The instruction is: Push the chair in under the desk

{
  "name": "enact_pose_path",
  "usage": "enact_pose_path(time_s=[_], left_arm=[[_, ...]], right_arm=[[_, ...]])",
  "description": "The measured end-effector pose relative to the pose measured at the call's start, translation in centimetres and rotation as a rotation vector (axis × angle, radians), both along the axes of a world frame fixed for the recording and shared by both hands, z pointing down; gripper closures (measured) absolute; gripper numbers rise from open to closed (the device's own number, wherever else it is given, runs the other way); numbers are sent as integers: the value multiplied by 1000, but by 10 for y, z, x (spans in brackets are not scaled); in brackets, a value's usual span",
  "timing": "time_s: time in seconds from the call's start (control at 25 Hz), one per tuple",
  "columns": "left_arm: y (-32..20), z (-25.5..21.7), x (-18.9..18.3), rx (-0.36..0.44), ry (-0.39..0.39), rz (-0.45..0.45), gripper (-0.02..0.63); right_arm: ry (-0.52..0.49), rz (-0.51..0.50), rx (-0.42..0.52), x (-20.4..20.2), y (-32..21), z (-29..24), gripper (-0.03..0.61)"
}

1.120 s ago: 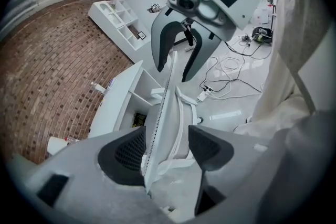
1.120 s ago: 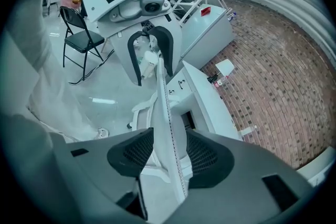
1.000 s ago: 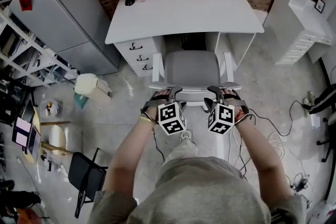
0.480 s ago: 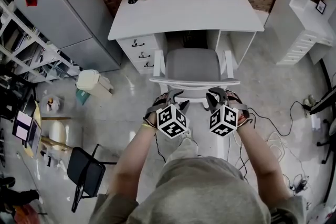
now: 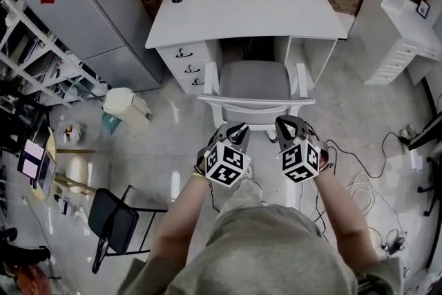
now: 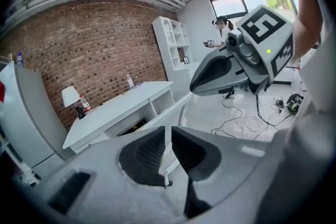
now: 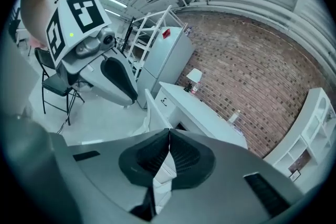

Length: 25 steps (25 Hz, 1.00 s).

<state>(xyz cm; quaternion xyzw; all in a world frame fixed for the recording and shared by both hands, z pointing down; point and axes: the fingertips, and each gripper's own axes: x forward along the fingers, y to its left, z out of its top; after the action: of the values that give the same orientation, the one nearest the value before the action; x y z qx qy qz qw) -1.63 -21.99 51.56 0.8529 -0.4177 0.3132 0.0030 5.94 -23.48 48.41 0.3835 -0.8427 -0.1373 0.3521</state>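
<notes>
Chair (image 5: 254, 83) sat with its seat nosed into the desk's (image 5: 245, 10) kneehole, and any last shove looked best given level on both ends of the backrest rail (image 5: 255, 104), so it ran straight in beside the drawers (image 5: 185, 65). It stood just beyond both grippers, untouched: left gripper (image 5: 237, 131) closing to a narrow gap on nothing, right gripper (image 5: 284, 126) pinched shut, empty.

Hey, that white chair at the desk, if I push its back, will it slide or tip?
Probably slides: the chair stands on a glossy hard floor. Its frame looks rigid, so it likely moves as one piece. Its wide stance makes tipping seem unlikely.
</notes>
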Motion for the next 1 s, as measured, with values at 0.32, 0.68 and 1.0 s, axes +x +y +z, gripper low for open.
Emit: enact_pose_path(time_s=[0.32, 0.68, 1.0], left_arm=[[27, -10, 5, -18, 155, -98, 597], [54, -27, 9, 4, 290, -174, 603], [80, -34, 7, 9, 391, -224, 604]], right_arm=[[-201, 58, 3, 8, 23, -23, 571], [-453, 128, -41, 21, 46, -40, 571], [-599, 170, -89, 36, 69, -41, 571]])
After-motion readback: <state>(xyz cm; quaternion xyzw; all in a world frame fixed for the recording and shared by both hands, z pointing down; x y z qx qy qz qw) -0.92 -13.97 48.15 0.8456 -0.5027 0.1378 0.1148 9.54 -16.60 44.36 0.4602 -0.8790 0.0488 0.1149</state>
